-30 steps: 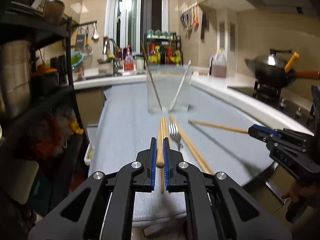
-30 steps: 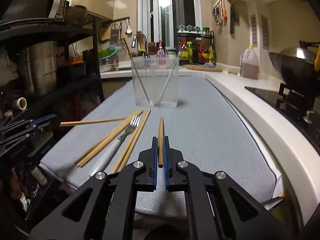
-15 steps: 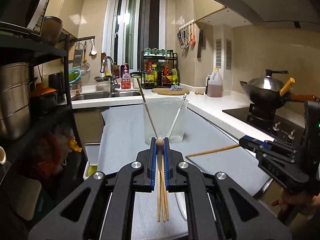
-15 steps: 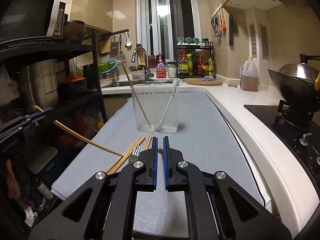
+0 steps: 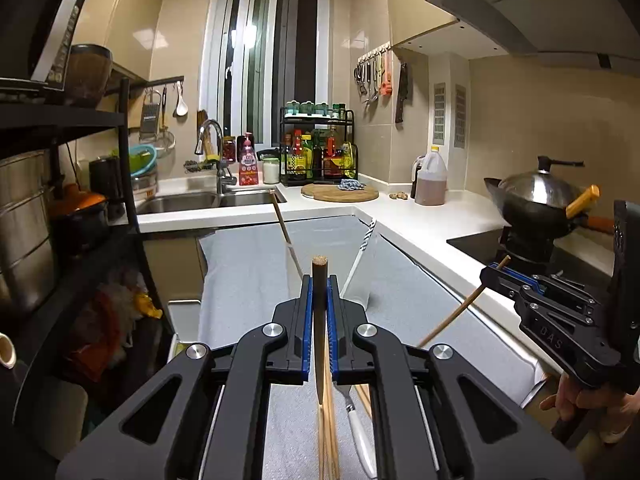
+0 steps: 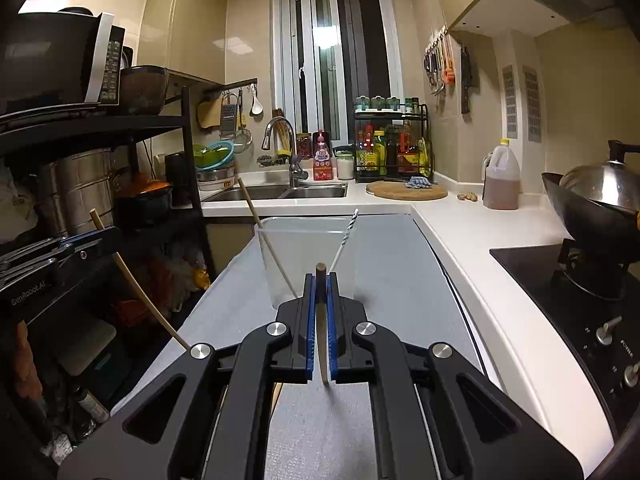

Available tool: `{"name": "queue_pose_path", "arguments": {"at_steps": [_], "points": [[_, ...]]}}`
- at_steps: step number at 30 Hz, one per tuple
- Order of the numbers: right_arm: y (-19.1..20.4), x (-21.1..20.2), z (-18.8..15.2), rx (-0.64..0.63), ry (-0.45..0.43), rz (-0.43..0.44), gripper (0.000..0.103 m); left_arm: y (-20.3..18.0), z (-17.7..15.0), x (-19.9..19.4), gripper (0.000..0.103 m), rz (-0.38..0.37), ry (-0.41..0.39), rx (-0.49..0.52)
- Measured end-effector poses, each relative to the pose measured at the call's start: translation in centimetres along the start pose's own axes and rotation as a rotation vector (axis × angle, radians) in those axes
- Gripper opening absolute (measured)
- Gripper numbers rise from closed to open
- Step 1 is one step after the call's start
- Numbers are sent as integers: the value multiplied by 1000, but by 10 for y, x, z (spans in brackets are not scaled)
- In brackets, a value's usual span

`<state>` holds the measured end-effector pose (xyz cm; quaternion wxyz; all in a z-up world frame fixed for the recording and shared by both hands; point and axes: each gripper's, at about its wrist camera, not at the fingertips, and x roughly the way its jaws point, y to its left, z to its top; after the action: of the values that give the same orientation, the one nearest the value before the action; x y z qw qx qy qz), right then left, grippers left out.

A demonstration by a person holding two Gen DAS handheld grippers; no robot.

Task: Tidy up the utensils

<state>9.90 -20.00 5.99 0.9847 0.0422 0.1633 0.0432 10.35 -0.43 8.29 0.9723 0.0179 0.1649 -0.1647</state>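
My left gripper (image 5: 320, 284) is shut on a wooden chopstick (image 5: 319, 320), held upright above the grey mat. My right gripper (image 6: 320, 284) is shut on another wooden chopstick (image 6: 322, 340), tip hanging down. Each gripper shows in the other's view, the right one (image 5: 504, 272) and the left one (image 6: 96, 236). A clear plastic container (image 6: 308, 256) stands ahead on the mat, holding one chopstick (image 6: 260, 228) and a striped-handled utensil (image 6: 346, 236). More chopsticks (image 5: 330, 440) and a white-handled fork (image 5: 360, 436) lie on the mat below the left gripper.
The grey mat (image 6: 400, 280) covers a counter section. A black shelf rack (image 6: 100, 200) with pots stands to the left. A stove with a wok (image 6: 600, 208) is to the right. A sink (image 6: 296, 192) and a bottle rack (image 6: 392, 148) are at the back.
Both grippers have lifted their chopsticks off the mat and tilted them upright. The views rose from the table to look over the container.
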Motion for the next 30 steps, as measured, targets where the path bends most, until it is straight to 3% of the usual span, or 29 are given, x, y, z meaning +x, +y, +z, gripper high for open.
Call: {"name": "queue_pose_path", "arguments": {"at_steps": [15, 30], "points": [[-7, 17, 80, -21, -53, 16, 5, 9, 79, 28, 6, -24, 31, 2], [7, 55, 168, -48, -182, 39, 5, 0, 153, 67, 6, -48, -39, 54]]}}
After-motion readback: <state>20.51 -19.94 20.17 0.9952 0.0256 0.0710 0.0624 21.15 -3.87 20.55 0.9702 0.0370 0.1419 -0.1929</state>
